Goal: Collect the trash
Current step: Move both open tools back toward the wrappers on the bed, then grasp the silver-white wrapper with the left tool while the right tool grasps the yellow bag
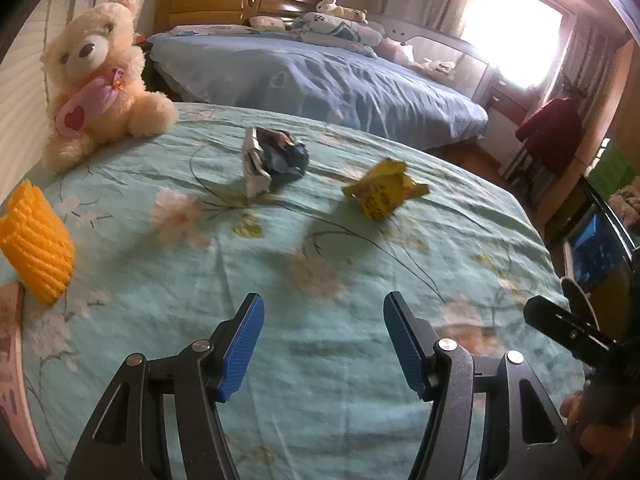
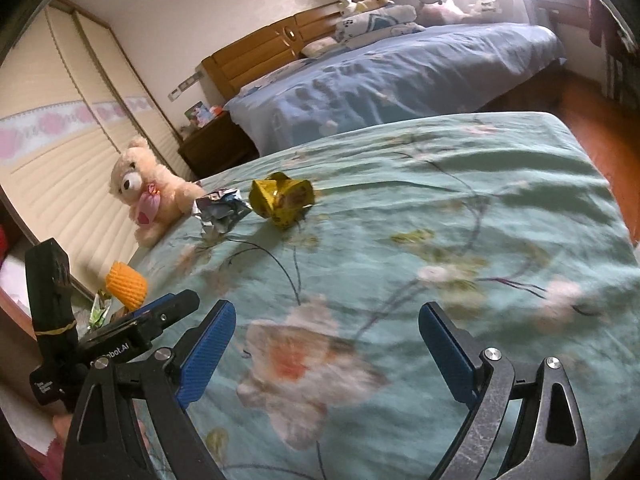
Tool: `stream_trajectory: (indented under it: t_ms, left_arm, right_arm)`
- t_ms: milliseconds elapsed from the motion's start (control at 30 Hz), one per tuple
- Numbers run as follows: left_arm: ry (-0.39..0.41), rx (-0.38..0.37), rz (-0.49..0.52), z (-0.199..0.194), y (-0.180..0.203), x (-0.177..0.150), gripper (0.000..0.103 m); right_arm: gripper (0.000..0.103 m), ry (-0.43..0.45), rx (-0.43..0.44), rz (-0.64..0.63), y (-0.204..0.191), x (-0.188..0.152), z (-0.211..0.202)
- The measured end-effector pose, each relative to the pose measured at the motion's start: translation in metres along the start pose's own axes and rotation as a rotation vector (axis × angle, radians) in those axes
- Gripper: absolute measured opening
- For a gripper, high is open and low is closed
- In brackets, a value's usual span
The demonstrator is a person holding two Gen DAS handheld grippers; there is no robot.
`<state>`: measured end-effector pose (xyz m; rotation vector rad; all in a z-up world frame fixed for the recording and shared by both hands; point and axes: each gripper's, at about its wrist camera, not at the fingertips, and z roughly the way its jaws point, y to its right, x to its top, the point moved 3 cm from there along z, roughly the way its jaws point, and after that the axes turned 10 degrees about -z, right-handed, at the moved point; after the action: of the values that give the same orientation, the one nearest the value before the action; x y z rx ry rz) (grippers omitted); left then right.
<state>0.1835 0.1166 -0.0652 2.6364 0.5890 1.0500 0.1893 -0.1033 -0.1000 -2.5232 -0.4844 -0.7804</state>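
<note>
Blue-padded fingers of the left tool (image 1: 323, 344) stand wide apart over the green floral bed sheet (image 1: 280, 360), holding nothing. The right tool (image 2: 327, 354) is likewise spread and empty, low over a pale blossom printed on the sheet.

Outward from the left tool, toward 12 o'clock, lies a crumpled silver-and-dark-blue wrapper (image 1: 272, 158), shiny foil on its left side, dark print on its right. It is balled up, so no clear long axis shows. At about 1 o'clock sits a crumpled yellow packet (image 1: 380, 190) with small dark lettering, its longer side running roughly 8 to 2 o'clock; blur softens its edges. The two pieces lie near each other without touching. In the right wrist view they appear at 11 o'clock, the yellow packet (image 2: 282, 199) just right of the silver wrapper (image 2: 220, 210).

A cream teddy bear (image 1: 94, 80) holding a pink heart pouch sits at 10 o'clock on the bed's far edge, close to the silver wrapper. An orange ribbed foam sleeve (image 1: 38, 240) rests at 9 o'clock near the sheet's edge. Nothing lies between either tool and the trash. Beyond is a second bed with a blue cover (image 1: 320, 80).
</note>
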Motion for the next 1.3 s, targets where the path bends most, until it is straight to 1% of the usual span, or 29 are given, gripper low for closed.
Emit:
stream_trajectory:
  t_ms: [200, 500, 767, 933, 967, 1000, 1033, 1100, 1133, 1167, 1200, 1267, 1300]
  left_arm:
    - [0.014, 0.025, 0.003, 0.011, -0.012, 0.017, 0.062]
    - [0.018, 0.053, -0.01, 0.042, -0.032, 0.051, 0.062]
    - [0.015, 0.042, -0.019, 0.073, -0.039, 0.079, 0.062]
    - [0.016, 0.03, -0.021, 0.088, -0.037, 0.089, 0.06]
    - [0.017, 0.028, -0.02, 0.091, -0.037, 0.091, 0.058]
    - [0.018, 0.027, -0.014, 0.095, -0.037, 0.092, 0.054]
    - [0.014, 0.023, -0.009, 0.097, -0.035, 0.092, 0.05]
    - [-0.002, 0.019, 0.001, 0.104, -0.034, 0.091, 0.034]
    - [-0.009, 0.02, 0.008, 0.107, -0.033, 0.091, 0.03]
    - [-0.014, 0.017, 0.013, 0.109, -0.032, 0.09, 0.023]
    - [-0.015, 0.014, 0.017, 0.107, -0.031, 0.09, 0.018]
    - [-0.008, 0.016, 0.026, 0.107, -0.03, 0.09, 0.015]
    - [-0.005, 0.023, 0.034, 0.107, -0.029, 0.09, 0.013]
  right_arm:
    - [0.094, -0.003, 0.014, -0.027, -0.011, 0.013, 0.022]
    - [0.094, 0.0, 0.042, -0.047, -0.019, 0.036, 0.056]
    - [0.093, -0.024, 0.055, -0.068, -0.027, 0.058, 0.093]
    - [0.091, -0.033, 0.05, -0.083, -0.029, 0.068, 0.11]
    - [0.089, -0.035, 0.047, -0.083, -0.029, 0.07, 0.113]
    - [0.088, -0.036, 0.045, -0.083, -0.028, 0.071, 0.115]
    - [0.084, -0.041, 0.045, -0.082, -0.028, 0.071, 0.118]
    - [0.076, -0.049, 0.044, -0.083, -0.028, 0.072, 0.122]
    - [0.069, -0.052, 0.044, -0.084, -0.028, 0.072, 0.123]
    - [0.065, -0.056, 0.047, -0.084, -0.027, 0.073, 0.125]
    - [0.063, -0.058, 0.048, -0.083, -0.027, 0.073, 0.126]
    - [0.05, -0.059, 0.049, -0.086, -0.027, 0.072, 0.126]
    - [0.048, -0.061, 0.052, -0.087, -0.027, 0.072, 0.127]
